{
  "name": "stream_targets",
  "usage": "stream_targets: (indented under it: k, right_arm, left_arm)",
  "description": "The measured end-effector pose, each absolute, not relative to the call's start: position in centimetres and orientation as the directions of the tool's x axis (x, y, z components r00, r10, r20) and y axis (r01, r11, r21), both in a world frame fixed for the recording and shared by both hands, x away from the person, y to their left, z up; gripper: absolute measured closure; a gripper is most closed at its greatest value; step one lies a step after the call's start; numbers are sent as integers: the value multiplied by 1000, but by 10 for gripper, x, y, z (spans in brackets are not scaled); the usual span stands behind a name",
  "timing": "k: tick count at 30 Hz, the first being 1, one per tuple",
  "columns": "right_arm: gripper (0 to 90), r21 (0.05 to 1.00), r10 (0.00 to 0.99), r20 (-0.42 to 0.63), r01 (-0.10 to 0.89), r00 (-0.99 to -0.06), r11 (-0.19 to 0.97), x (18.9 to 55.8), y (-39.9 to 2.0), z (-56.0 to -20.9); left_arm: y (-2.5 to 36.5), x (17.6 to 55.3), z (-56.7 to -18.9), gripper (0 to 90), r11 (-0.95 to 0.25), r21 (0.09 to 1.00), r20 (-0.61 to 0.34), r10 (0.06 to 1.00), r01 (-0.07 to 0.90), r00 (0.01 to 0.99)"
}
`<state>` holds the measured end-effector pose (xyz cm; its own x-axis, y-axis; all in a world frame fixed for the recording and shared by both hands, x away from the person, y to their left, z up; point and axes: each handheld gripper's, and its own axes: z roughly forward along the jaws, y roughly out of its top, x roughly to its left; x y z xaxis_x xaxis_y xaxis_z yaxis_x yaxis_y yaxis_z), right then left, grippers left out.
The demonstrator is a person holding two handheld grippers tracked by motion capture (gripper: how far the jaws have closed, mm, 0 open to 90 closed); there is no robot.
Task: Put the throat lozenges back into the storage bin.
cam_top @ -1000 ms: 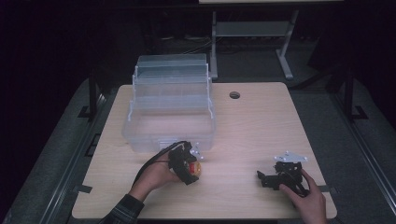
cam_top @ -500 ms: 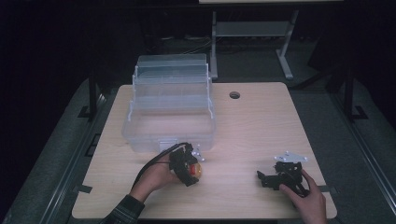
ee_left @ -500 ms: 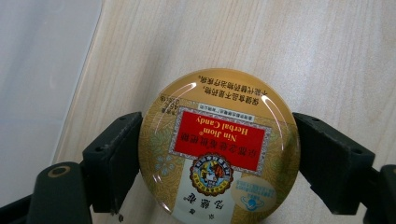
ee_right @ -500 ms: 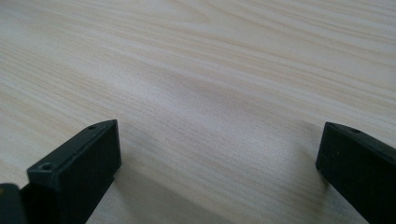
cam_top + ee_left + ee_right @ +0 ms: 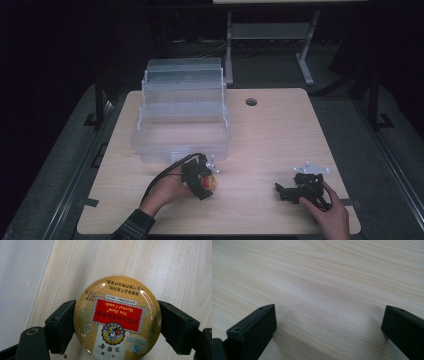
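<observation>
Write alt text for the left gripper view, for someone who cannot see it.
A round gold candy tin with a red Herbal Candy label sits clamped between the left gripper's two black jaws, its label upside down. Beneath it lies a pale wooden table.

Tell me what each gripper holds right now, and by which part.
The left gripper clamps a round gold candy tin with a red label by opposite sides of its rim. The right gripper is open, holding nothing.

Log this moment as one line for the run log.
left gripper: shut on candy tin | right gripper: open above table | clear box: open
</observation>
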<state>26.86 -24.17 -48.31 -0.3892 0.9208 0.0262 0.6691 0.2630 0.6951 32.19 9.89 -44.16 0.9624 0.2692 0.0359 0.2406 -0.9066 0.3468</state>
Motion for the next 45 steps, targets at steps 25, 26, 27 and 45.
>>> stream_targets:
  k: [25, 26, 27, 45]
  right_arm:
    - [0, 695, 921, 27, 669, -389, 263, 269, -242, -483]
    - [0, 695, 921, 27, 669, -389, 263, 269, -242, -483]
    - [0, 695, 921, 27, 669, -389, 263, 269, -242, -483]
    - [0, 695, 921, 26, 669, -389, 263, 269, -242, -483]
  left_arm:
    - [111, 321, -421, 199, -865, 400, -40, 312, 302, 949]
    - [111, 321, -420, 199, -864, 401, -42, 313, 303, 949]
    - [112, 320, -418, 199, -861, 408, -47, 314, 305, 948]
    - [121, 318, -394, 198, -842, 435, -64, 324, 318, 944]
